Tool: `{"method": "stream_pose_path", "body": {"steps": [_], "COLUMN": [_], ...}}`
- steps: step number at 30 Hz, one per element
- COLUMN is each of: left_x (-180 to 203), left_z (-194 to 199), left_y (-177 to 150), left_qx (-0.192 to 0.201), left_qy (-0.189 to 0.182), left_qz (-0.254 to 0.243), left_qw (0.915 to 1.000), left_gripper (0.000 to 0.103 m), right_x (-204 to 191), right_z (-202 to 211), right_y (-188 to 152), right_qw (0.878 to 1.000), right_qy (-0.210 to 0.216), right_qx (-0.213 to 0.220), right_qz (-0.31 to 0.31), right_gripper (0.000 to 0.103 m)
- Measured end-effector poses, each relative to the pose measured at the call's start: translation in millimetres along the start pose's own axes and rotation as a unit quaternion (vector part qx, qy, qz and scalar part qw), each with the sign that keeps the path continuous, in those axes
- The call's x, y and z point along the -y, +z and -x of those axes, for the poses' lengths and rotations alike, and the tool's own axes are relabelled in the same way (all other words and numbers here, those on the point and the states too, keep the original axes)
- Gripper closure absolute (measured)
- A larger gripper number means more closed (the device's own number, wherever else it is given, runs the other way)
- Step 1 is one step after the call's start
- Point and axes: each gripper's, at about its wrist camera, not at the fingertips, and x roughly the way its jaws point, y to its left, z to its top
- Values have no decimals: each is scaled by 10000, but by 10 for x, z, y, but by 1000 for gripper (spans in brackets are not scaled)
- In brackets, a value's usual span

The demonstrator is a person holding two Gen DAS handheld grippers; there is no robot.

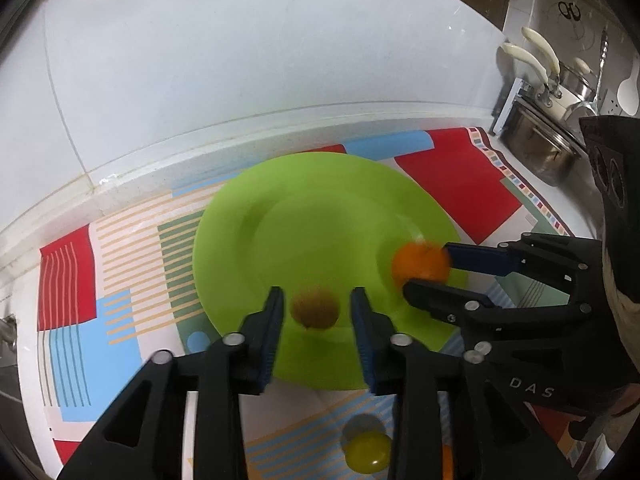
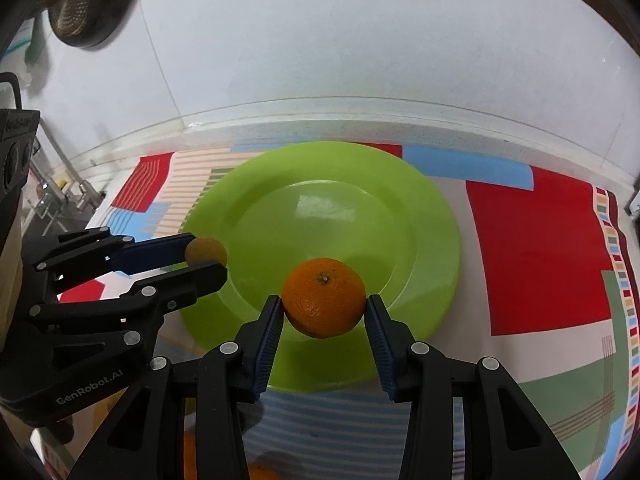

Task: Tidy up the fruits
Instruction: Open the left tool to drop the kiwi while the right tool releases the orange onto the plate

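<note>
Your right gripper (image 2: 325, 312) clamps the orange (image 2: 324, 298) above the green plate's (image 2: 432, 216) near rim, positioned for release there. Your left gripper (image 1: 317, 310) brackets a brown kiwi-like fruit (image 1: 314, 307) over the plate; contact with its fingers cannot be confirmed.

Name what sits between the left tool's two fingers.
A small brown fruit, over the green plate, with gaps either side in the left wrist view; contact unclear in the right wrist view.

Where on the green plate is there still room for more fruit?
The green plate is bare across its middle and the side by the wall. Its near edge is crowded: the right tool holds an orange, and the left tool brackets a brown fruit.
</note>
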Motion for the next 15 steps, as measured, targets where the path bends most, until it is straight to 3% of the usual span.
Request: {"method": "stream_pose_path", "body": {"steps": [15], "left_x": [89], "left_z": [687], "left_y": [-214], "left_qx": [499], "left_qy": [390], "left_qz": [185], "left_qw": [9978], "left_gripper": [47], "right_x": [-175], "right_z": [604], "right_y": [-128], "right_qw": [9984], "right_qy": [-95], "right_qx": [539], "right_qz": [111], "right_gripper": [59]}}
